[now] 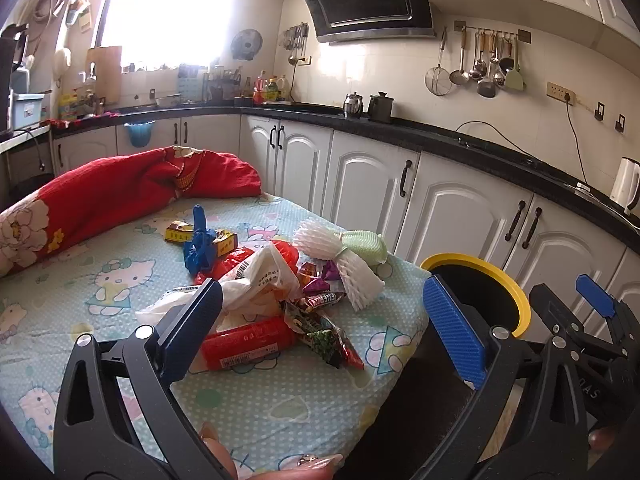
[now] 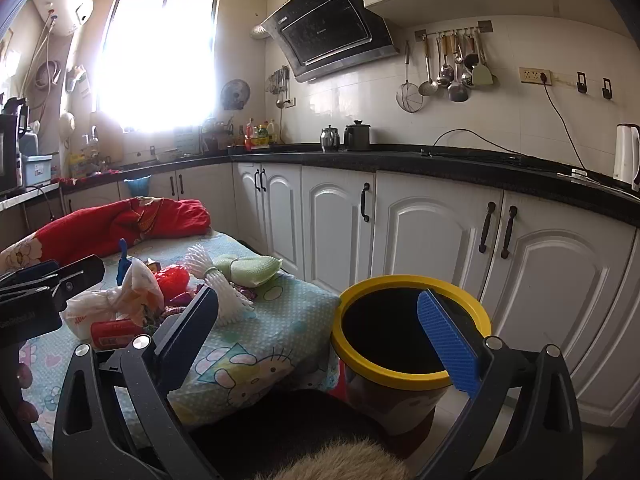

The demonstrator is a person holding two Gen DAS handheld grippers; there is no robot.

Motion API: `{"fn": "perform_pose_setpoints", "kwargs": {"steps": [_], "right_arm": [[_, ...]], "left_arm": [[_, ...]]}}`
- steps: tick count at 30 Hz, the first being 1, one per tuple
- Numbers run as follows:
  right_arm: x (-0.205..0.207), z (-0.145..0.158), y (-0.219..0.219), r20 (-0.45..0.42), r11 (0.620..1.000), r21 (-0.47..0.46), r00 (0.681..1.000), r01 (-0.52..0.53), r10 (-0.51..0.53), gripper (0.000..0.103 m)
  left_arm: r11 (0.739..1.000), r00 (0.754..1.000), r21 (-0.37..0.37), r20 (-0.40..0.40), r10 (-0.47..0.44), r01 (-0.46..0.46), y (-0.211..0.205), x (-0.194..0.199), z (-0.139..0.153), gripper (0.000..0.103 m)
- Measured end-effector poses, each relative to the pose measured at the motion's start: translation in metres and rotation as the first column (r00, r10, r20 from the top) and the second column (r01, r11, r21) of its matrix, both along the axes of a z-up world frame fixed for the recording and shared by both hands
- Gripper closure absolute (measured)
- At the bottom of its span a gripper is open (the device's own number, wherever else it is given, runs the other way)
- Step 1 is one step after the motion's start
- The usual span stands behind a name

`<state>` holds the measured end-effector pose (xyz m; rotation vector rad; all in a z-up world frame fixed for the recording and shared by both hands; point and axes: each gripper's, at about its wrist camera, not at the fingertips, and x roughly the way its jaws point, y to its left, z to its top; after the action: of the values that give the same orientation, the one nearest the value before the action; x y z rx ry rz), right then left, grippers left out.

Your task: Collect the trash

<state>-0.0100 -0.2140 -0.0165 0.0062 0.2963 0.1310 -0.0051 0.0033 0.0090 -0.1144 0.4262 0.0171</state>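
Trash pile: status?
Both grippers open, empty: left, right. Trash untouched on table. Bin beside table, mouth clear.

My left wrist camera looks slightly down over the table (image 1: 280, 408), close to its near edge, toward the counter. My right wrist camera sits just beside it, facing the bin (image 2: 412, 380) off the table's right edge. Both share table, bin and cabinets (image 2: 420, 232).

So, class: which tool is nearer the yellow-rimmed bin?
Right. The right tool hangs open beside the bin's rim; the left tool is open over the trash pile.
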Motion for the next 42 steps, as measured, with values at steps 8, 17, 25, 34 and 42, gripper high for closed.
{"fn": "perform_pose_setpoints", "kwargs": {"steps": [8,17,25,34,42], "right_arm": [[0.0,0.001,0.0,0.0,1.0,-0.001,1.0,-0.001,0.001,0.006],[0.0,0.001,0.0,-0.001,1.0,-0.002,1.0,-0.001,0.001,0.006],[0.0,0.0,0.001,0.0,1.0,-0.005,1.0,-0.006,0.006,0.006],[0.003,-0.006,0.009,-0.014,0.999,-0.021,0.999,-0.036,0.036,0.006],[0.015,-0.012,0.031,-0.074,0.987,-0.03,0.986,-0.155,0.153,0.006]], "left_arm": [[1.0,1.0,0.0,0.0,0.0,0.0,0.0,0.0,0.0,0.011],[1.0,1.0,0.0,0.001,0.001,-0.001,-0.001,-0.001,-0.001,0.011],[1.0,1.0,0.0,-0.001,0.005,-0.005,0.0,0.0,-0.001,0.011],[1.0,1.0,-0.008,-0.008,0.01,-0.01,0.004,0.001,-0.003,0.011],[0.999,0.999,-0.033,-0.014,0.042,-0.043,0.022,0.005,-0.005,0.011]]}}
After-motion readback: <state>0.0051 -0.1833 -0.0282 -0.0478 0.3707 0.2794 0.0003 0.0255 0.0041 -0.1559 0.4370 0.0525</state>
